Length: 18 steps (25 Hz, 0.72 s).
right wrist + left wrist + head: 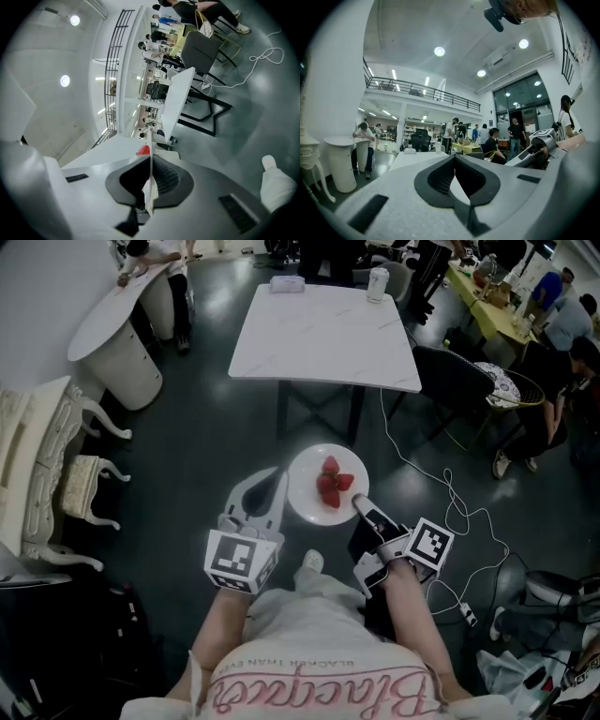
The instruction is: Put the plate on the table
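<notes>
Strawberries [330, 486] could slide off if the plate [302, 502], pinched by its rim in the right tongs [359, 505] over the floor [187, 446] short of the far table [319, 334], tilts; the left tongs [277, 474] are slightly apart, empty.

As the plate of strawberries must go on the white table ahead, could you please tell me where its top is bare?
The square white marble table is bare across its middle and whole near half. Only its far edge is taken: a small white box left of centre, a white cup near the right corner. A bare strip lies between them.
</notes>
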{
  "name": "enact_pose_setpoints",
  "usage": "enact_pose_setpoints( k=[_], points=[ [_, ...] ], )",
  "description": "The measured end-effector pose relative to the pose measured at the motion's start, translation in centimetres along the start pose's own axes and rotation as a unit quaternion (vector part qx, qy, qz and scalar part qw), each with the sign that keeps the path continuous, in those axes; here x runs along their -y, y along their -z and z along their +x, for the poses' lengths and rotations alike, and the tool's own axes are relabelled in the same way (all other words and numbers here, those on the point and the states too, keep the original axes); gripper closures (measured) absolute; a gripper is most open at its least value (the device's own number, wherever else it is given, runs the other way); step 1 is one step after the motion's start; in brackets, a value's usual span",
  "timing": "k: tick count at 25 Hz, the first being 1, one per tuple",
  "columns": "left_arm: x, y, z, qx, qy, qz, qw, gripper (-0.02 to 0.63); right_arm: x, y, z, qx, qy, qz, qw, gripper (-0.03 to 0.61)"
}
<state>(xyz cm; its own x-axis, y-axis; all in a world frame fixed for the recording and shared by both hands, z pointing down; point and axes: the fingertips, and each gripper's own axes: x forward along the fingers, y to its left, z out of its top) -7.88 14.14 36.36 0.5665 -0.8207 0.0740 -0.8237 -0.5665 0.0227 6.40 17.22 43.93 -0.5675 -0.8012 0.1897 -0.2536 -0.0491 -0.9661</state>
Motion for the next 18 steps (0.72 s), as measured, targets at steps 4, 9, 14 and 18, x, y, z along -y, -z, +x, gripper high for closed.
enact_pose_setpoints(
  k=[4, 9, 14, 18],
  points=[
    [-1.0, 0.0, 3.2, -0.001, -0.007, 0.003, 1.0, 0.609, 0.3, -2.9, 2.4, -0.006, 0.0, 0.003, 1.0, 0.566],
    [-2.3, 0.1, 6.0, -0.005, -0.02, 0.004, 0.9998, 0.609, 0.6, -5.3, 5.0, -0.018, -0.005, 0.008, 1.0, 0.566],
    [-3.5, 0.5, 8.2, -0.009, -0.032, 0.0, 0.9994, 0.609, 1.1, -7.2, 6.8, -0.023, -0.006, 0.009, 1.0, 0.566],
    [-4.0, 0.3, 9.8, -0.007, -0.033, 0.002, 0.9994, 0.609, 1.2, -8.5, 7.8, -0.023, -0.009, 0.014, 1.0, 0.566]
  ],
)
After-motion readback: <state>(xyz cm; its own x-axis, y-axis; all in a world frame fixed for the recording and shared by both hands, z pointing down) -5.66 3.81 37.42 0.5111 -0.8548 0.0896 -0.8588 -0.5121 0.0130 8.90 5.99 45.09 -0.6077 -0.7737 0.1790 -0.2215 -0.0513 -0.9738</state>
